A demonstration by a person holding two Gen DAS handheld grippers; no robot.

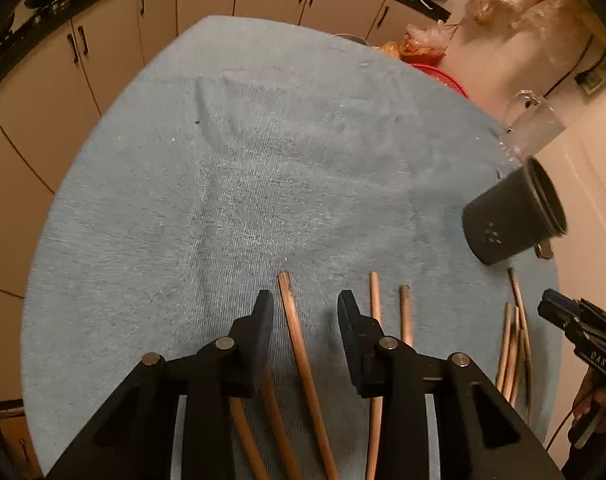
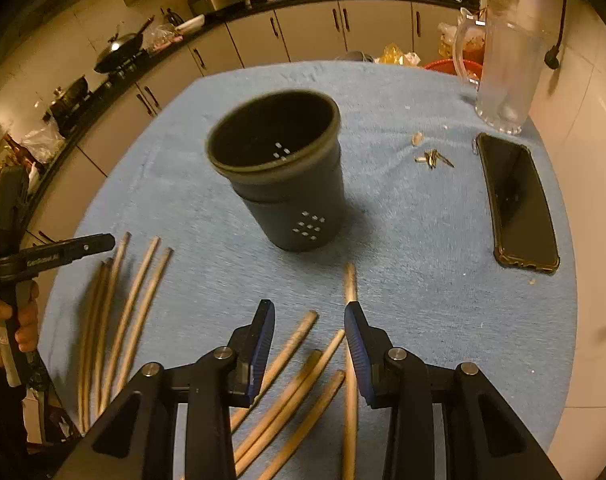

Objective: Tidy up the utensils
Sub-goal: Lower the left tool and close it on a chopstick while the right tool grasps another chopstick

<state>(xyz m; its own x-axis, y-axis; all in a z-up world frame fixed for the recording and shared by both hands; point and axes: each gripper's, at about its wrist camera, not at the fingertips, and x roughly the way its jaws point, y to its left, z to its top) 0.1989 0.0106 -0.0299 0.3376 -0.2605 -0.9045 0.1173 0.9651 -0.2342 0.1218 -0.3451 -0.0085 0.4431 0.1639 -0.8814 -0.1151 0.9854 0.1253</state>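
Left hand-held gripper (image 1: 305, 304) partly open over the blue tabletop (image 1: 243, 160), one chopstick (image 1: 299, 344) between its jaws, not gripped. Right hand-held gripper (image 2: 309, 314) partly open above loose chopsticks (image 2: 291, 364), holding nothing. Dark cup (image 2: 279, 168) stands upright beyond, empty; phone (image 2: 517, 204) to its right.

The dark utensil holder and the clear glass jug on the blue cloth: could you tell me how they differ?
The utensil holder is dark, opaque and handleless, with small perforations; the glass jug is transparent, taller and has a handle. The holder stands mid-cloth; the jug stands at the far right edge. Both stand upright.
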